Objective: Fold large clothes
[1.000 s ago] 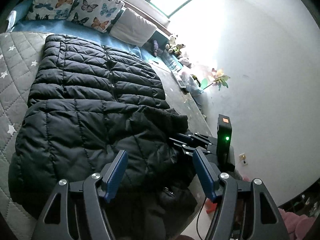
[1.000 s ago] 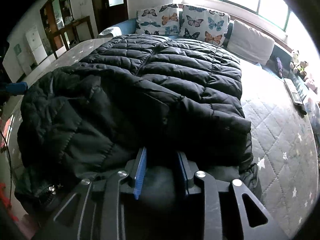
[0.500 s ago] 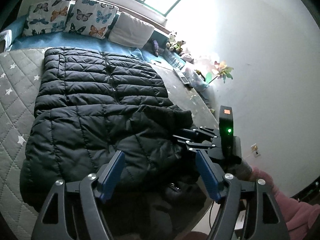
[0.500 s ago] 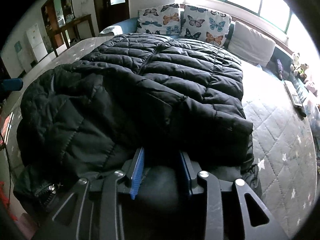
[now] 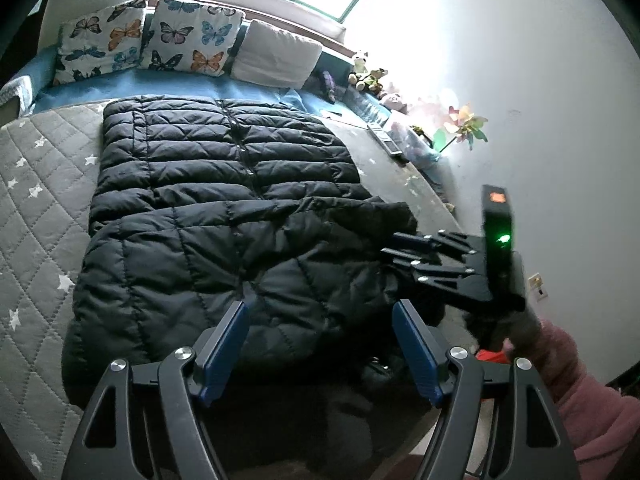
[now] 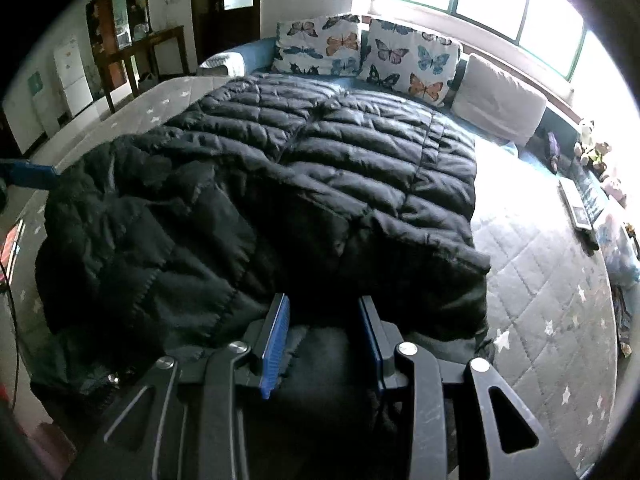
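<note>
The black puffer jacket (image 5: 224,208) lies on the bed (image 5: 36,208), its long axis running from the near edge toward the butterfly pillows (image 5: 188,42). It is quilted and shiny, its near part folded over and rumpled. The right claw (image 6: 324,334) is clamped on the near fold. The left claw (image 5: 320,350) hangs wide open above the jacket, holding nothing.

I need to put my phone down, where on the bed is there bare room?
Bare quilt lies left of the jacket, and a wider patch to its right, before the remote. The headboard end is crowded with pillows; toys line the window side.
</note>
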Demonstrator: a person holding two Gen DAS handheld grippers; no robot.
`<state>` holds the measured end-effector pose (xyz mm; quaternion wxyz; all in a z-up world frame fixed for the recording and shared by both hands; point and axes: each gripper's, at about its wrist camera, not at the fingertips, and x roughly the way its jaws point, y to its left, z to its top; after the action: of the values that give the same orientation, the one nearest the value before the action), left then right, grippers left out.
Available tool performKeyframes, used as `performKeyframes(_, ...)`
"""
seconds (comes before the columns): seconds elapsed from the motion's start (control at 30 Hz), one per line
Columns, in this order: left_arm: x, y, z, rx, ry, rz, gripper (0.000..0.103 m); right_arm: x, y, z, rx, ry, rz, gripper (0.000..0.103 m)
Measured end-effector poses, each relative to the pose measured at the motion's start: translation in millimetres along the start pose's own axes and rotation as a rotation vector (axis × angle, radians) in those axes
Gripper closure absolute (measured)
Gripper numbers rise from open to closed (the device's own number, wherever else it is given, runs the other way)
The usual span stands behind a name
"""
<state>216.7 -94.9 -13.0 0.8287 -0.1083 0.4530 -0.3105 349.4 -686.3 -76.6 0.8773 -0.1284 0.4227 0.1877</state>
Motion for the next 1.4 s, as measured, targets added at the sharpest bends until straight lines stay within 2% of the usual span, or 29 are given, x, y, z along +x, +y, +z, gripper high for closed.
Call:
performKeyframes(0.27,4.5,10.5,7.2,0.010,-0.006,0.046,0.025,-2.0,-2.1,10.6,-0.006,-0.010,0.024,0.065)
performKeyframes(0.5,22.9,27.6,1.3,-0.003,0.035,0.074,0.025,18.6,-8.4,-2.3,0.018,0.040,0.041,0.064)
performKeyframes(0.7,39.6,37.1,-7.7,-0.003,0.054,0.096,0.025,26.4,-6.9,-8.4,0.016,0.037,0.042,0.063)
performKeyframes(0.87,46.2,27.3,-14.1,0.042,0.079,0.156,0.025,11.8,-5.3,-9.0,0.022,0.015,0.031,0.063)
performKeyframes(1.0,22.7,20.6,-13.0,0.026,0.054,0.152,0.026,-14.2,-11.4,-6.6,0.042,-0.015,0.062,0.063)
performKeyframes(1.07,6.2,17.6,-6.3,0.035,0.023,0.154,0.026,-23.6,-17.4,0.1,0.046,-0.017,0.075,0.063)
performKeyframes(1.23,-23.3,29.1,33.9,0.032,0.003,0.258,0.025,-39.3,-41.7,35.6,0.075,-0.004,0.127,0.060)
performKeyframes(1.37,-41.4,73.5,83.0,-0.062,-0.004,0.306,0.025,-36.7,-71.5,68.1,0.116,0.008,0.153,0.047)
performKeyframes(1.4,-44.1,88.4,96.4,-0.087,-0.006,0.318,0.025,-31.2,-83.5,78.6,0.144,0.014,0.163,0.047)
